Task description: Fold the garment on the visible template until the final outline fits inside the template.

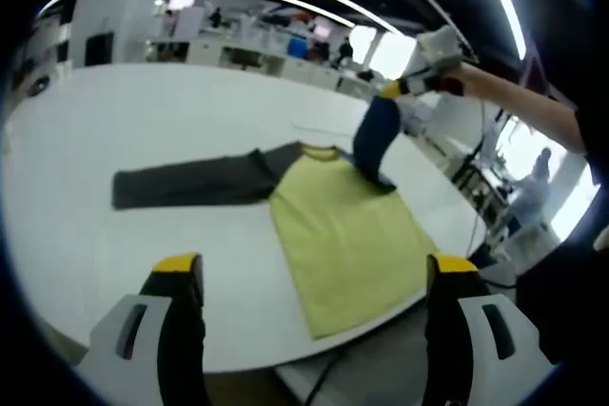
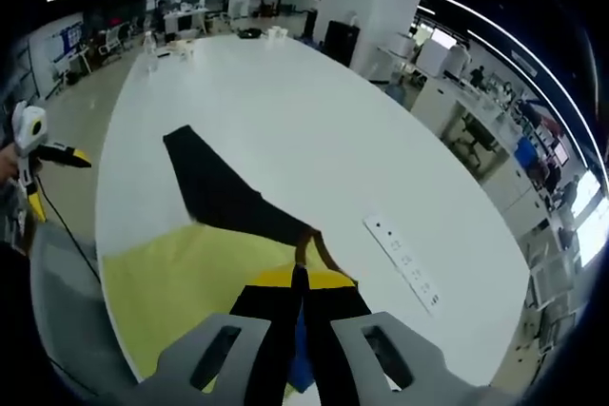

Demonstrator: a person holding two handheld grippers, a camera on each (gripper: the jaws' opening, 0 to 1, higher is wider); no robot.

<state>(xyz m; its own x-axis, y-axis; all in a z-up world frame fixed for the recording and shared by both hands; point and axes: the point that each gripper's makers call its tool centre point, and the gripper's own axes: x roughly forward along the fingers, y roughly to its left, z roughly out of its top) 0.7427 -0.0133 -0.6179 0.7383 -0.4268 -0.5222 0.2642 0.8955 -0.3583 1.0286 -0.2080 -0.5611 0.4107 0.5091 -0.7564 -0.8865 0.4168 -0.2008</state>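
In the left gripper view, the left gripper point(image 1: 314, 278) is held above the near edge of the white table point(image 1: 143, 121). Its two jaws stand wide apart and hold nothing. Between them lies the garment point(image 1: 347, 235), a shirt with a yellow body and dark sleeves, flat on the table. One dark sleeve point(image 1: 190, 183) is stretched out to the left, so the long axis of this sleeve runs across the table; the yellow body goes from the collar toward the near edge. To the right, the right gripper point(image 1: 395, 92) is raised over the collar, and a person's hand point(image 1: 457, 78) holds it. The other dark sleeve point(image 1: 374, 140) hangs from it, lifted up.

In the right gripper view, the right gripper's jaws are closed together on this dark cloth.
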